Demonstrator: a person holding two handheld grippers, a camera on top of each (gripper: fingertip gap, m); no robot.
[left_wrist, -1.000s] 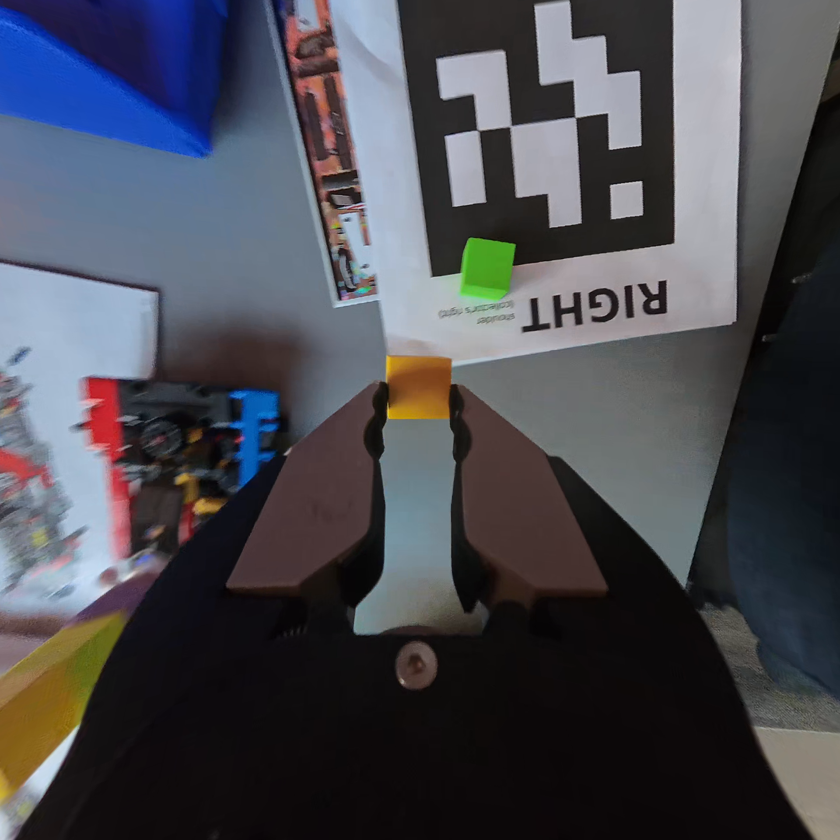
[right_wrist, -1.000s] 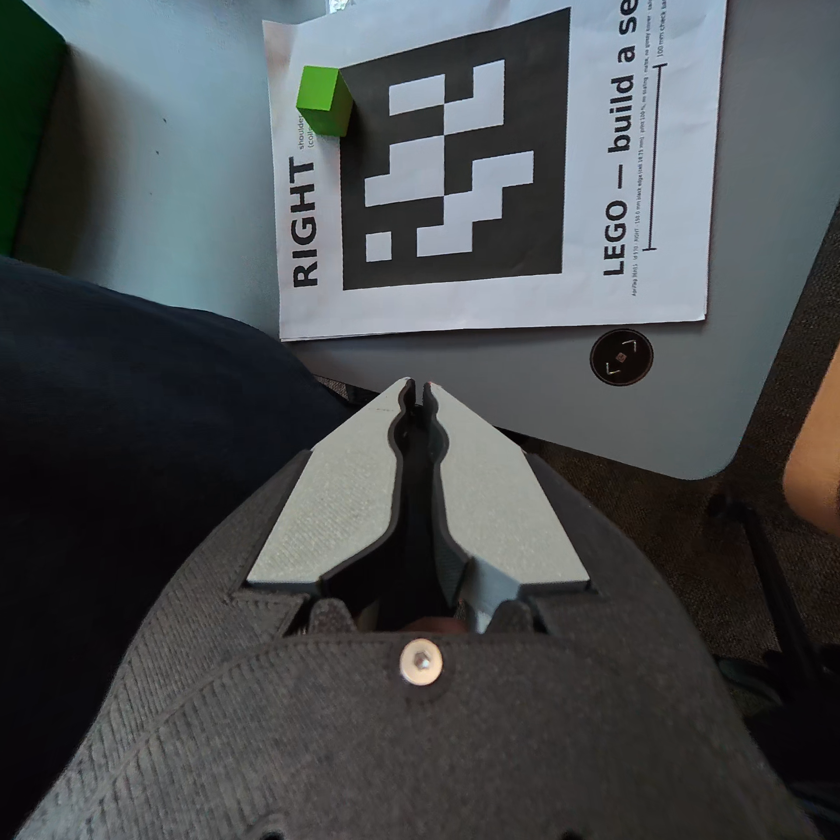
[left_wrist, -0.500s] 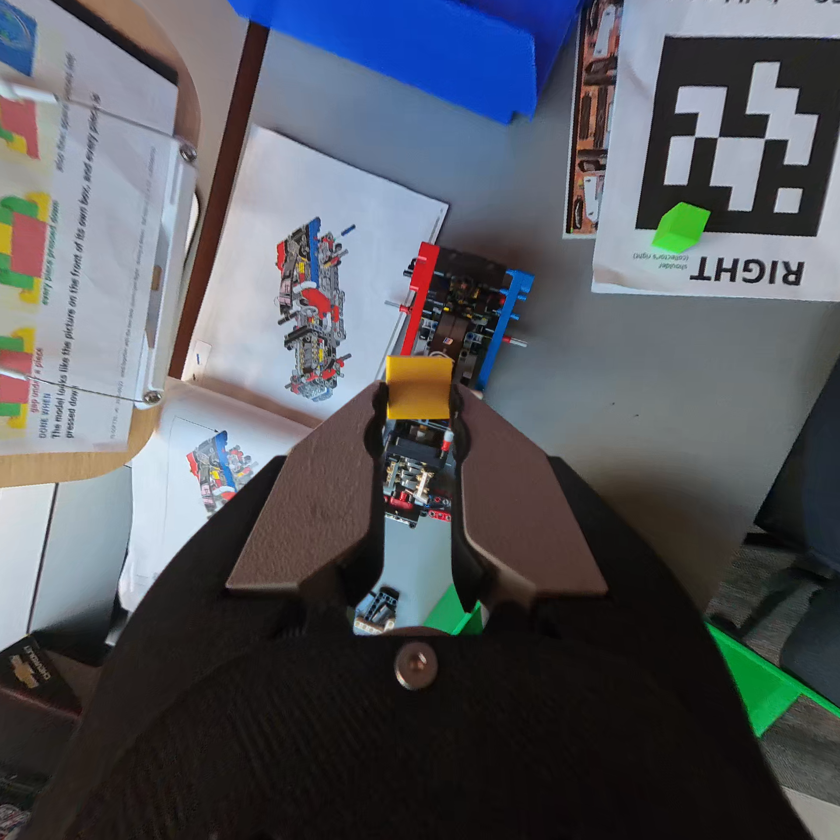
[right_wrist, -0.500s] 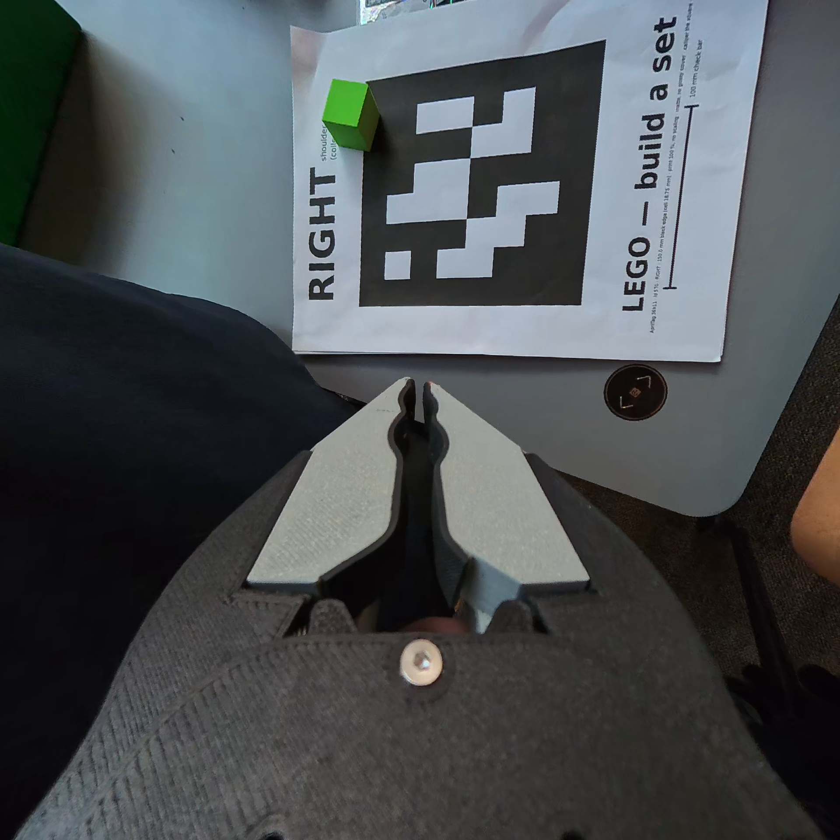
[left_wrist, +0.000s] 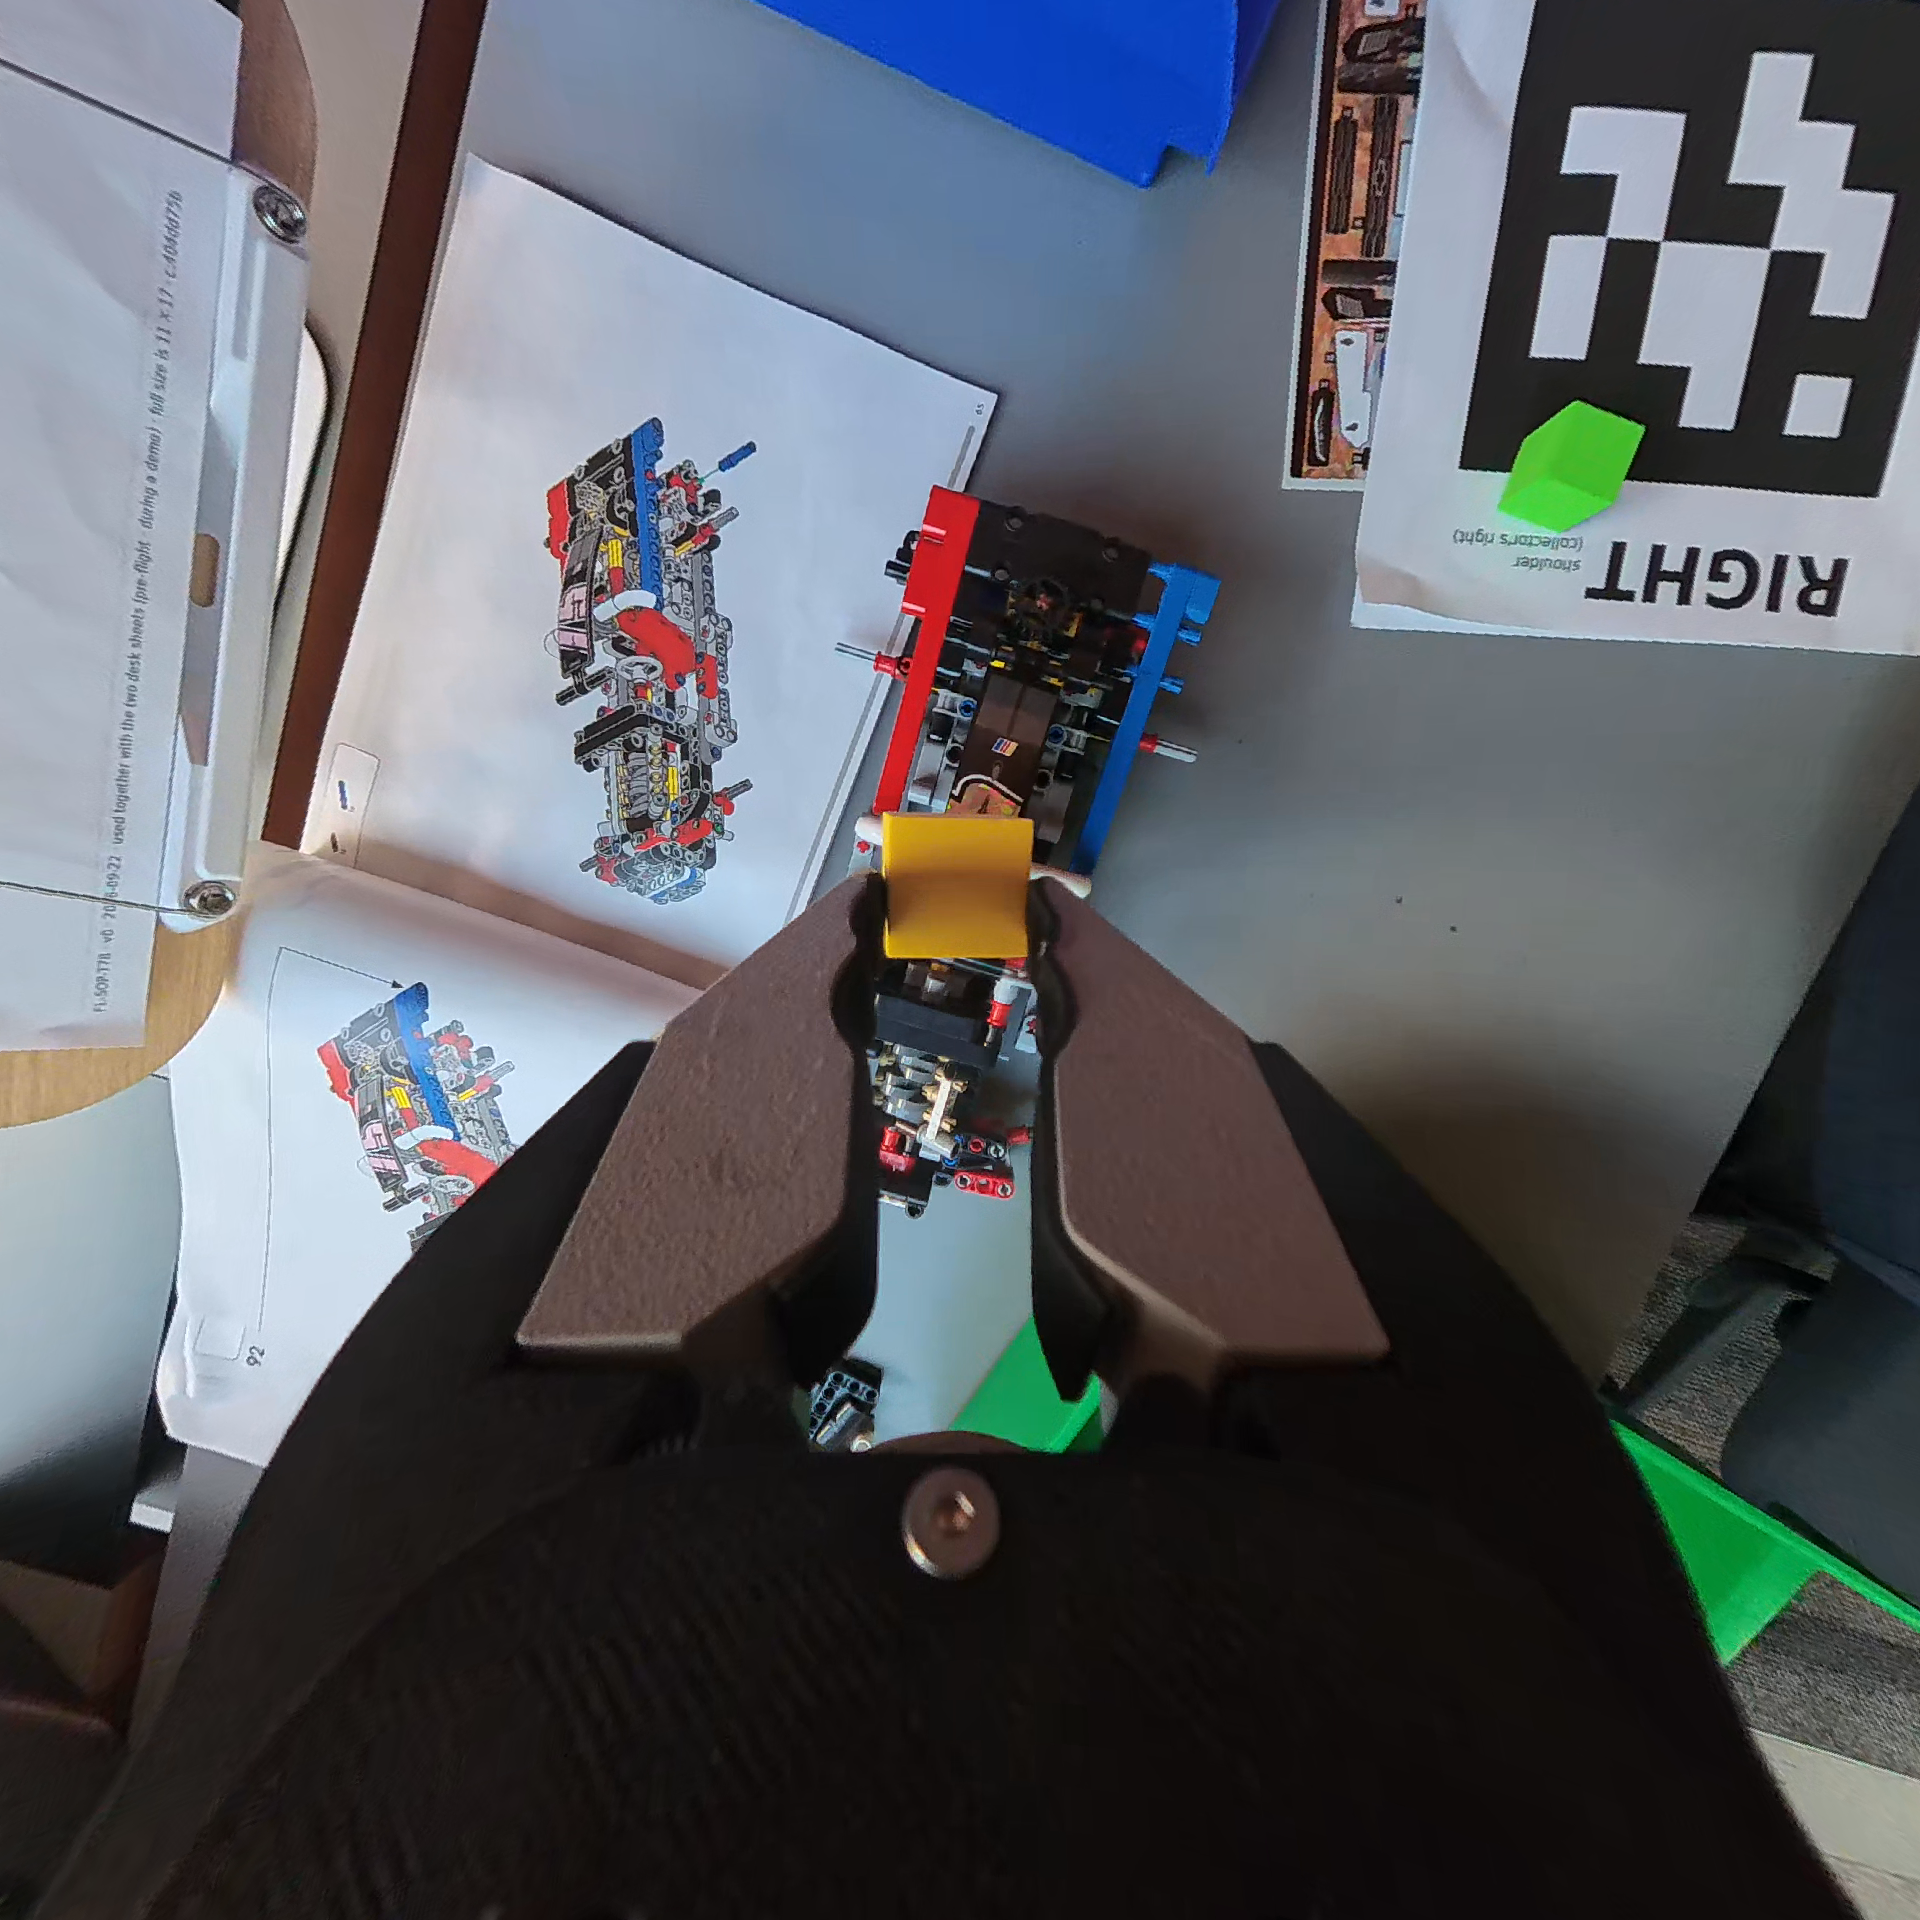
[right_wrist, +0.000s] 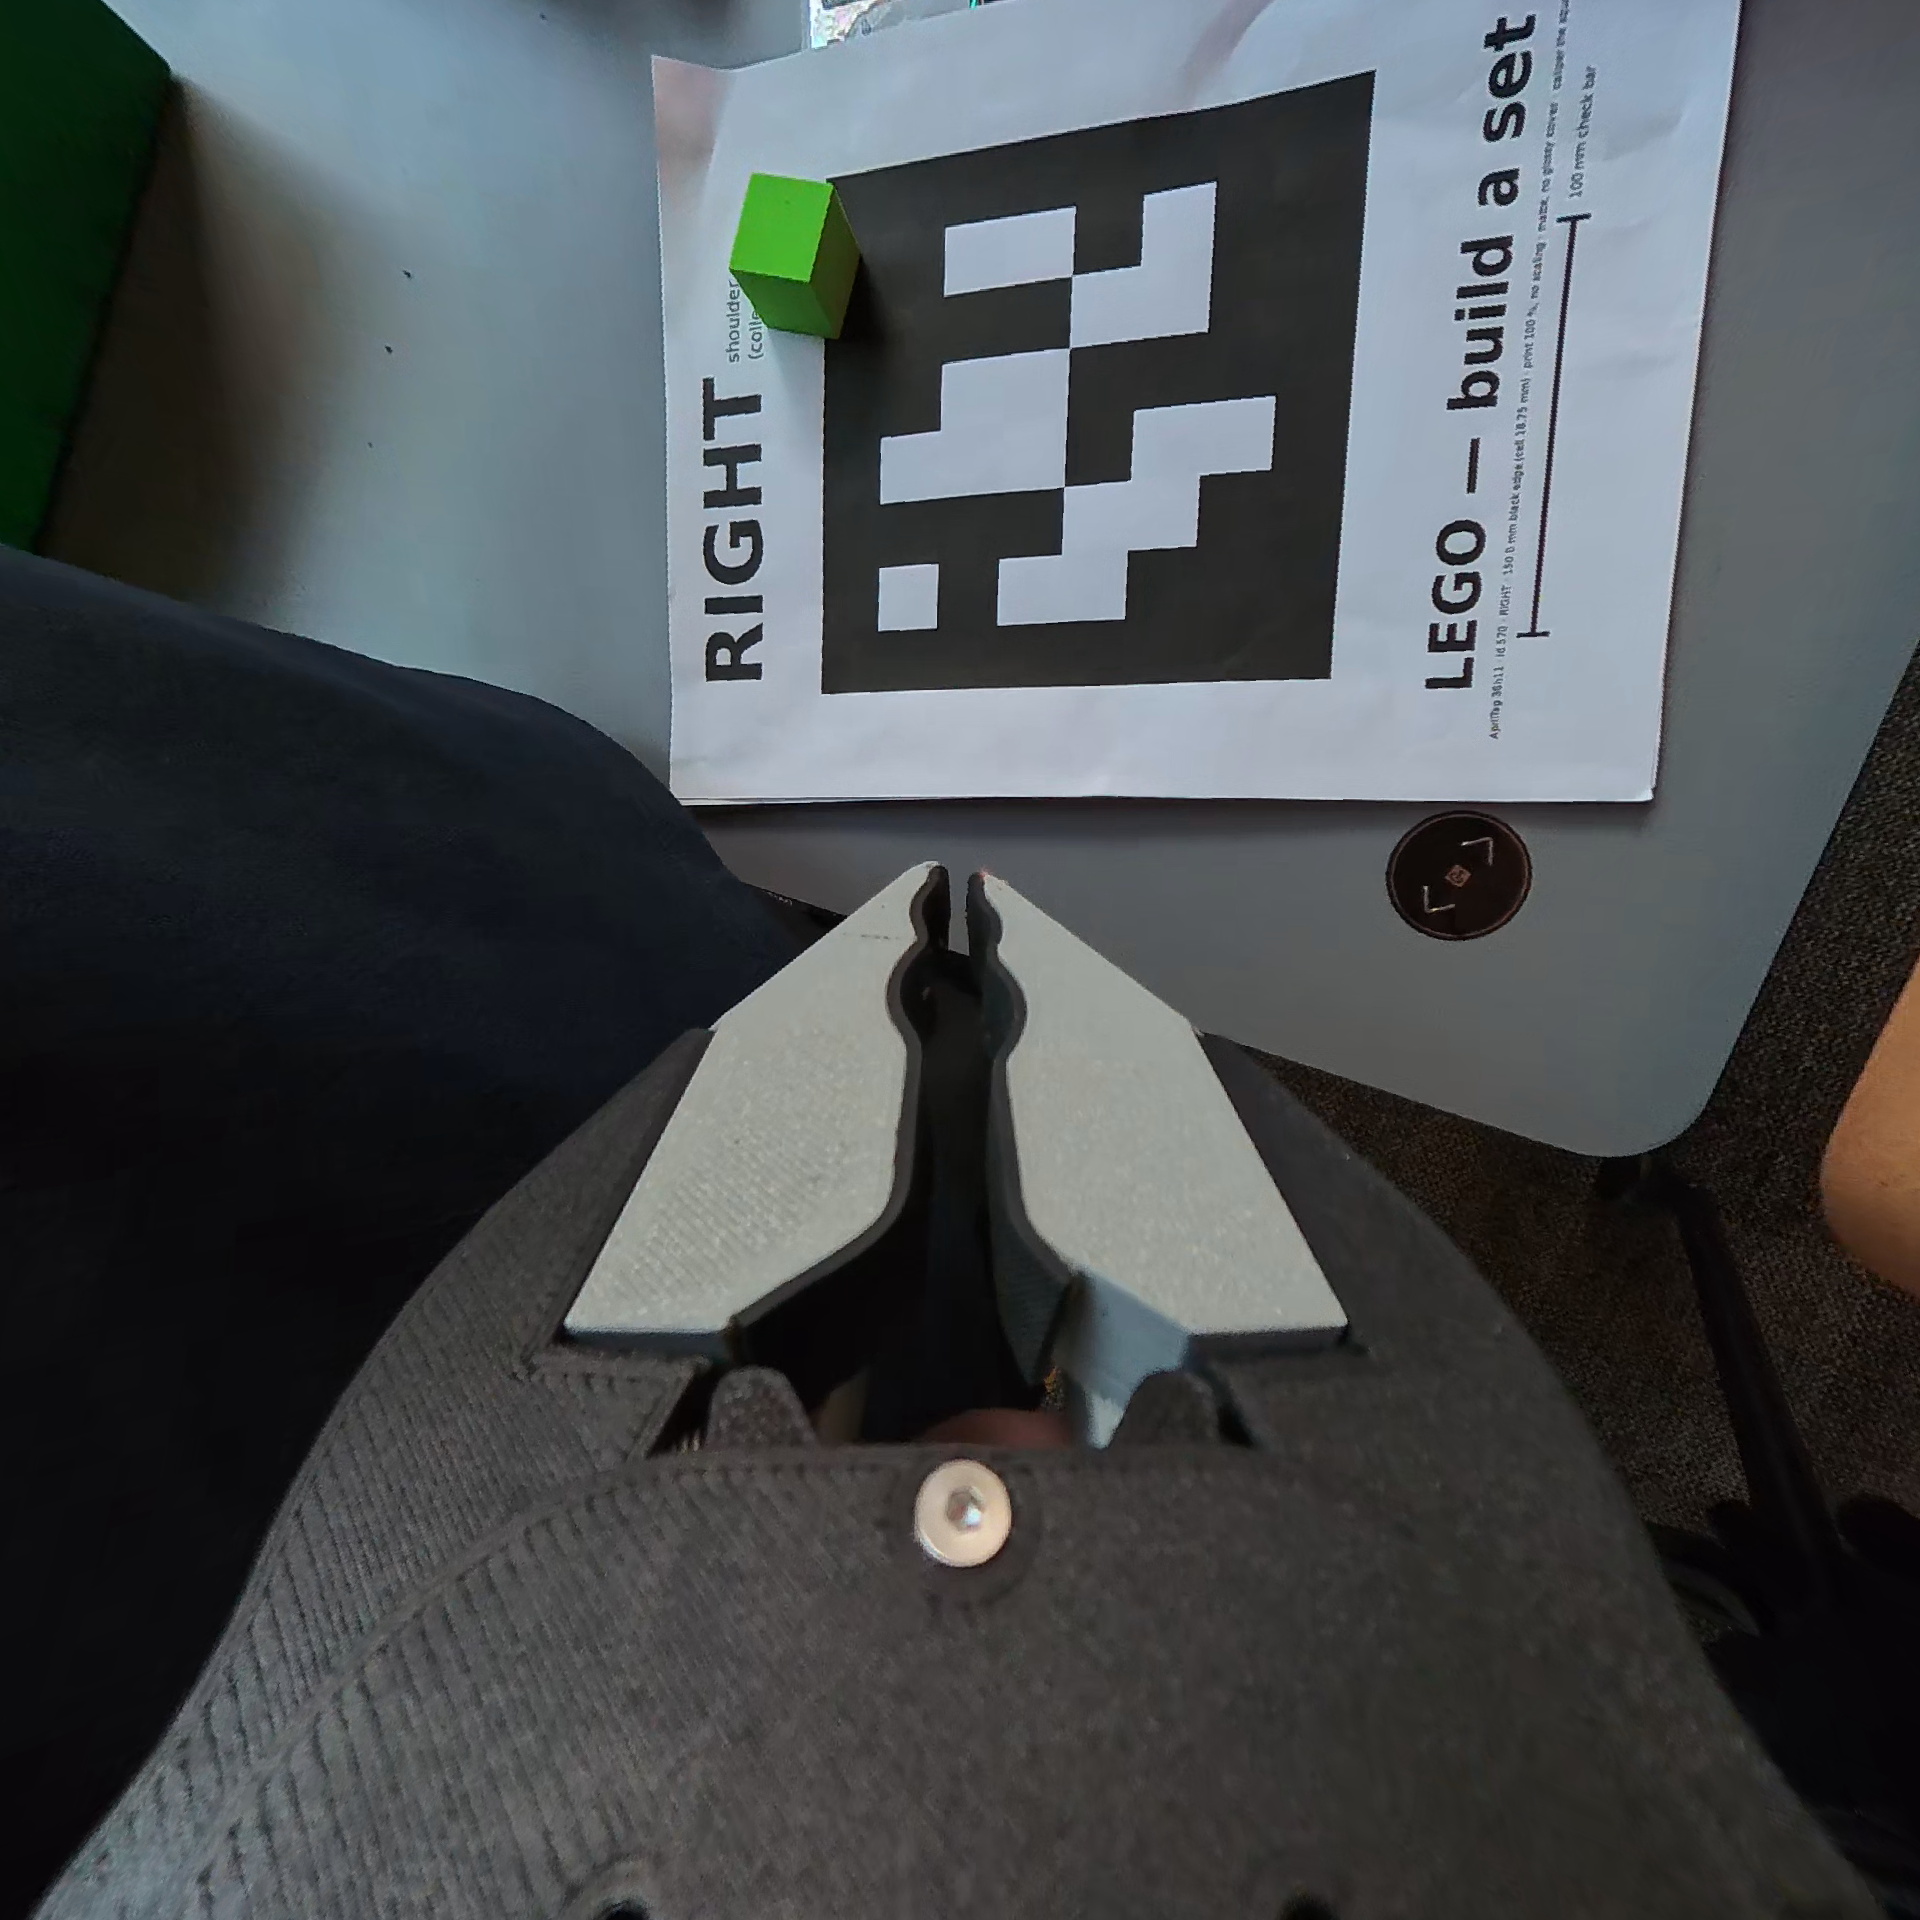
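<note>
1. Since half a second ago my left gripper has come closer over the brick model, which now looks larger.
2. It pinches a yellow block between both pads, above the model's near end.
3. My right gripper is pressed together on nothing, at the grey table edge near the printed sheet and green cube.

Bright, even daylight; soft shadows on smooth grey desk; wide-angle bending at edges; near housings slightly soft.
</note>
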